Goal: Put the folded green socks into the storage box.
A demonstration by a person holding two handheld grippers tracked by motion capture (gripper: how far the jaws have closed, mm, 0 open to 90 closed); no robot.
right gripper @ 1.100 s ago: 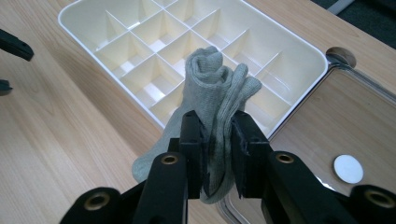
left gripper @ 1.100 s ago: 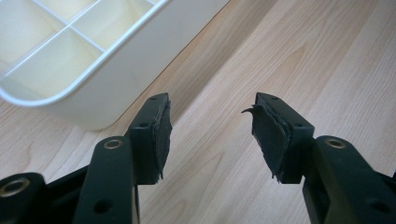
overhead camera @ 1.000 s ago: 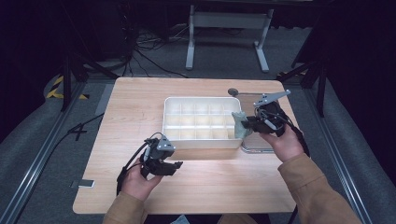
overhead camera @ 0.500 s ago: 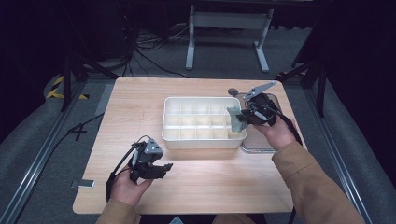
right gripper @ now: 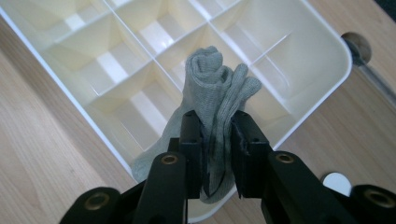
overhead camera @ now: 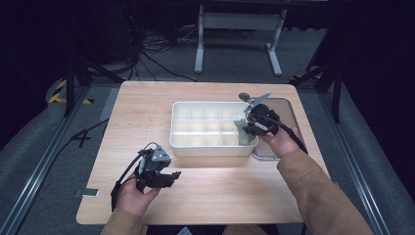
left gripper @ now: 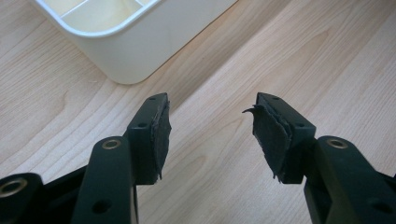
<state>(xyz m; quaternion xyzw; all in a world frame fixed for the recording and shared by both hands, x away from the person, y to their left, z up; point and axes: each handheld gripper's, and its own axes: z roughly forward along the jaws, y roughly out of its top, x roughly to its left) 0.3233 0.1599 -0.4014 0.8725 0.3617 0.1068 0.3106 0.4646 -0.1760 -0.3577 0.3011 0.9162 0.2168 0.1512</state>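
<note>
A white divided organiser tray (overhead camera: 182, 141) stands in the middle of the wooden table, its compartments bare. My right gripper (overhead camera: 244, 128) hangs over the tray's right end, shut on a rolled grey-green sock (right gripper: 215, 93); the sock (overhead camera: 242, 130) dips toward a compartment at the tray's near right. In the right gripper view the roll sticks up past the fingertips (right gripper: 192, 122) above the grid walls (right gripper: 140, 46). My left gripper (overhead camera: 172, 175) rests low over bare wood near the front left, open, nothing between its pads (left gripper: 161, 135). The tray's corner (left gripper: 121, 56) lies just beyond it.
A clear flat lid or tray (overhead camera: 288, 112) lies under the right hand at the table's right edge. A small round knob (overhead camera: 243, 96) sits behind the organiser. Dark floor, cables and a metal stand (overhead camera: 237, 22) lie beyond the table.
My right gripper has carried the sock left and forward, over the tray's right end. My left gripper has drawn back toward the front edge, away from the tray.
</note>
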